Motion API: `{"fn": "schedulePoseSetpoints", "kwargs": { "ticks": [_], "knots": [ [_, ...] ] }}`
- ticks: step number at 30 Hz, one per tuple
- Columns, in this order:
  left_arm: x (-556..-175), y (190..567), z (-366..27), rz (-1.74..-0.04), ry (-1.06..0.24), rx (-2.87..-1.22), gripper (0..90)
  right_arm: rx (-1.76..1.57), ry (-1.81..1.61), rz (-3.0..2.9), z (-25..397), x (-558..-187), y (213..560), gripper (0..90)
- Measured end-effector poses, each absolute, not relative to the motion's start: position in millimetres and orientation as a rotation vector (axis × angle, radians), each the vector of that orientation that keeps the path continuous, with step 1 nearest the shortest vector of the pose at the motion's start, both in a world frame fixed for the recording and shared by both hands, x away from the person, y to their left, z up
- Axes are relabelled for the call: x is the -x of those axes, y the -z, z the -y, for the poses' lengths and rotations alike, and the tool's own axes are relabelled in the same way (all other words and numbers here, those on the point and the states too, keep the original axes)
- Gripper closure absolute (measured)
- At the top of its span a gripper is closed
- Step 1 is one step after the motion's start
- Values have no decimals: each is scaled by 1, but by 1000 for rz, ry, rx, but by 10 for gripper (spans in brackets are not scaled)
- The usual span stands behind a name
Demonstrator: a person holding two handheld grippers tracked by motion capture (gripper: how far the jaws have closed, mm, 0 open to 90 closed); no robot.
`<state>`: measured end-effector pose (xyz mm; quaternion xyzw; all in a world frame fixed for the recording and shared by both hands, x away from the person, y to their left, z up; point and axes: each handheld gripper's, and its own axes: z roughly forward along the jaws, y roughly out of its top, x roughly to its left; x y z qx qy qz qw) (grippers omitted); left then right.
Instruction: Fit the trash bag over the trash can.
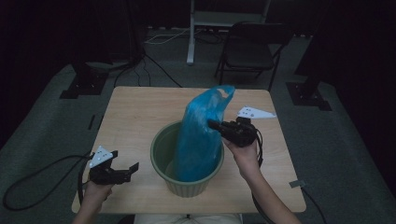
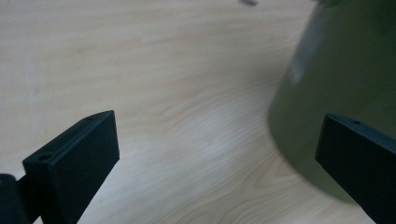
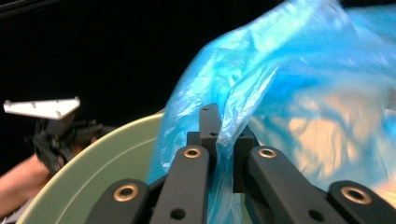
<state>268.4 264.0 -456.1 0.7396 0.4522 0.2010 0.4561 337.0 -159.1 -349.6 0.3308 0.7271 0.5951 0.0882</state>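
One blue bag [image 1: 198,140] pinched in right claw [image 1: 211,124], over bin [image 1: 161,154]

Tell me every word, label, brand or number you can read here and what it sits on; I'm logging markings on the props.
None can be read.
blue plastic bag: plain, no print visible.
green bin: plain wall, no label.
grey plates on the left gripper and right gripper: small dark dots, no characters.
wooden table: bare grain.
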Motion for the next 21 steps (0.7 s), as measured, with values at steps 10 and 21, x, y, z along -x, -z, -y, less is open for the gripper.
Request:
{"fn": "schedulePoseSetpoints", "kwargs": {
  "ticks": [10, 21],
  "knots": [
    [-282, 375, -240, -973, -556, -1833, 3, -826, -1787, -2308, 138, -323, 354, 884],
    [-324, 327, -178, -869, -404, -1840, 3, -780, -1765, -2340, 126, -318, 355, 868]
  ]
}}
